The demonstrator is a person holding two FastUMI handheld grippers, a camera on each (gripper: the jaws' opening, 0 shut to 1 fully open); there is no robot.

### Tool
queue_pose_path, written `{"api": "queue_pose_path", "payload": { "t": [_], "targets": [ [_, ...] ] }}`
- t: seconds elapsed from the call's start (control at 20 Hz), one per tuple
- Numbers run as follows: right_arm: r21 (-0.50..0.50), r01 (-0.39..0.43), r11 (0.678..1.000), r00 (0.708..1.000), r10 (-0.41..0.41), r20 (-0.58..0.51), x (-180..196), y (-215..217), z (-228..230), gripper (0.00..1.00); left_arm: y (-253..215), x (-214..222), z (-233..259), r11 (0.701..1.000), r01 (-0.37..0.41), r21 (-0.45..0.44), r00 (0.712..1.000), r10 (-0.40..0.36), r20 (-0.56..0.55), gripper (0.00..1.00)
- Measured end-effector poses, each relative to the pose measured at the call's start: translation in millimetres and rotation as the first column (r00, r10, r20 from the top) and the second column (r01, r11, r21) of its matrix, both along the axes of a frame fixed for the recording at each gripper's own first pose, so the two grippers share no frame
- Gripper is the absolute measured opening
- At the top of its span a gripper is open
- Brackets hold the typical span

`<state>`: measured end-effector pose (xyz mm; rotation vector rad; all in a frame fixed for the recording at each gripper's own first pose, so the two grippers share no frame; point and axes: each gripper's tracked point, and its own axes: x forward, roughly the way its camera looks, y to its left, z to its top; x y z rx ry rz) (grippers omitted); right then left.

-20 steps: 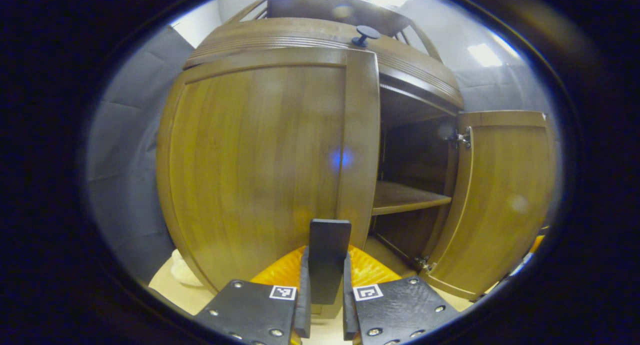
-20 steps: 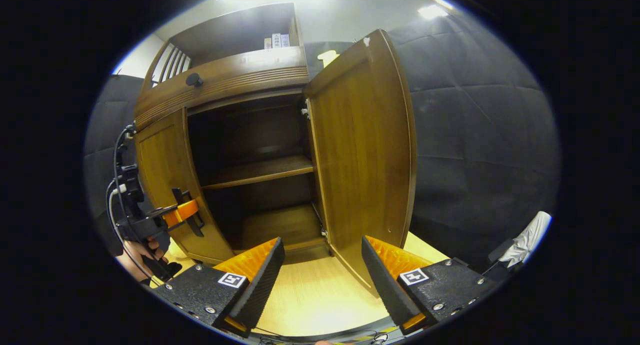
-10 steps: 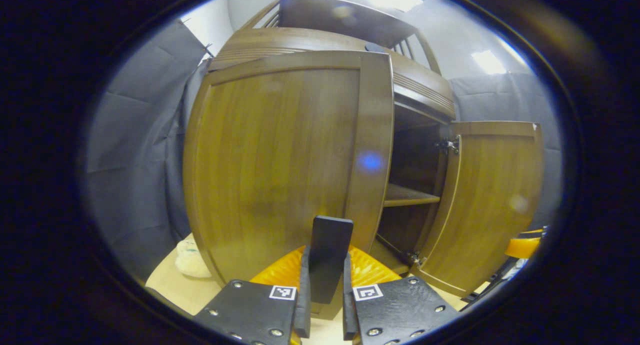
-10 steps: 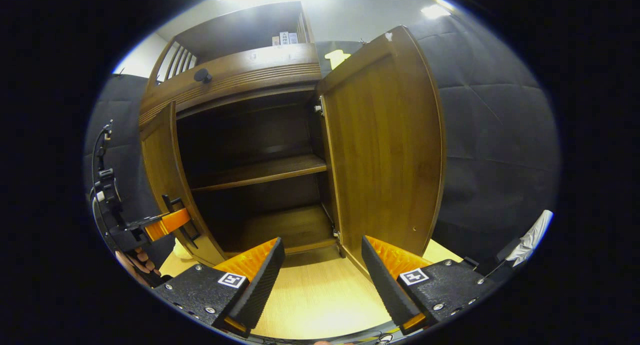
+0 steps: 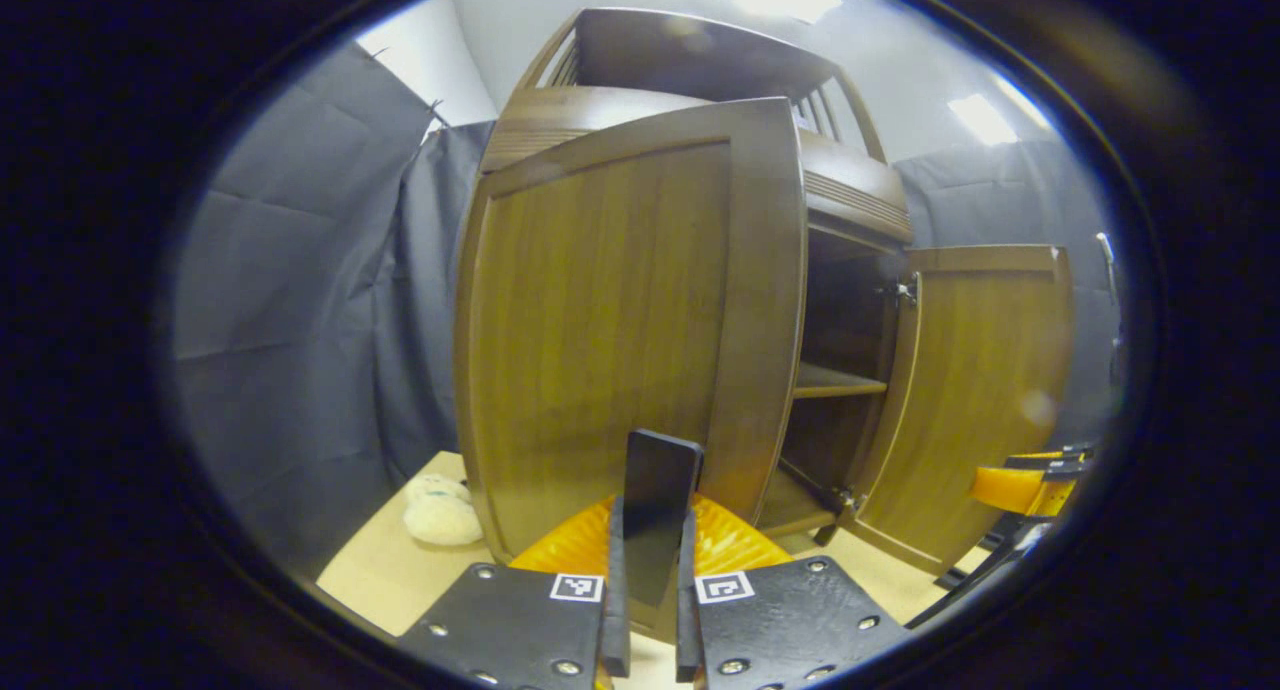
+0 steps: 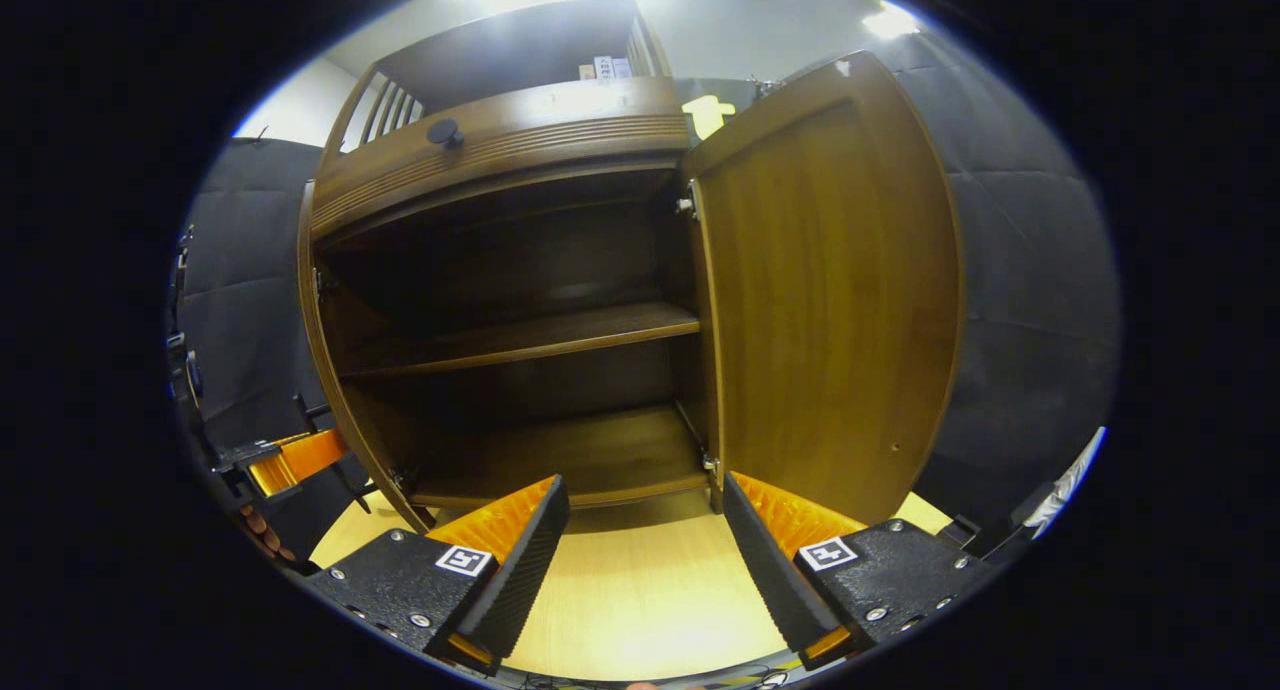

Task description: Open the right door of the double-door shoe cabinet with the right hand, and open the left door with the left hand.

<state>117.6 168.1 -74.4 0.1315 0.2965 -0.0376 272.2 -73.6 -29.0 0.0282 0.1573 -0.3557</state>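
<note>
The wooden shoe cabinet (image 6: 520,140) stands with both doors swung out. In the left gripper view the left door (image 5: 610,320) faces me, and my left gripper (image 5: 650,555) is shut on its dark flat handle (image 5: 660,465). Beyond it the right door (image 5: 985,400) stands wide open. In the right gripper view the left door (image 6: 318,350) is seen edge-on and the right door (image 6: 830,300) hangs open at the right. My right gripper (image 6: 645,530) is open above the floor in front of the cabinet, holding nothing. The left gripper (image 6: 285,460) shows at the left, beside the left door.
Inside are a middle shelf (image 6: 530,338) and a bottom board (image 6: 570,460), both bare. A dark knob (image 6: 443,132) sits on the drawer above. A pale plush toy (image 5: 440,510) lies on the floor left of the cabinet. A white cloth (image 6: 1075,470) hangs at the right.
The left door has swung outward from nearly closed to wide open, with my left gripper still shut on its handle. The right gripper stayed open and drifted slightly left.
</note>
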Motion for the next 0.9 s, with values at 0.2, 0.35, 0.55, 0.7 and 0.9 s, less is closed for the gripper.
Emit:
{"api": "queue_pose_path", "payload": {
  "t": [0.2, 0.35, 0.55, 0.7, 0.9],
  "targets": [
    [-0.009, -0.06, 0.998, 0.998, 0.06, -0.002, 8, 21, -2, 0.92, 13, -2, 17, 0.999, -0.043, -0.022, 0.999, 0.043, 0.004, 0.12],
    [-0.009, -0.094, 0.996, 0.996, 0.094, -0.001, 14, 35, -3, 0.95, 18, -4, 15, 0.997, -0.073, -0.039, 0.997, 0.073, 0.002, 0.25],
    [-0.004, -0.136, 0.991, 0.991, 0.136, -0.008, 20, 53, -6, 0.92, 27, -5, 16, 0.992, -0.118, -0.048, 0.993, 0.119, 0.016, 0.12],
    [0.001, -0.163, 0.987, 0.986, 0.163, -0.013, 22, 66, -9, 0.92, 38, 1, 14, 0.989, -0.14, -0.047, 0.99, 0.141, 0.028, 0.1],
    [0.004, -0.194, 0.981, 0.981, 0.194, -0.022, 21, 77, -9, 0.92, 49, 3, 16, 0.978, -0.177, -0.11, 0.983, 0.18, 0.018, 0.08]
  ]
}}
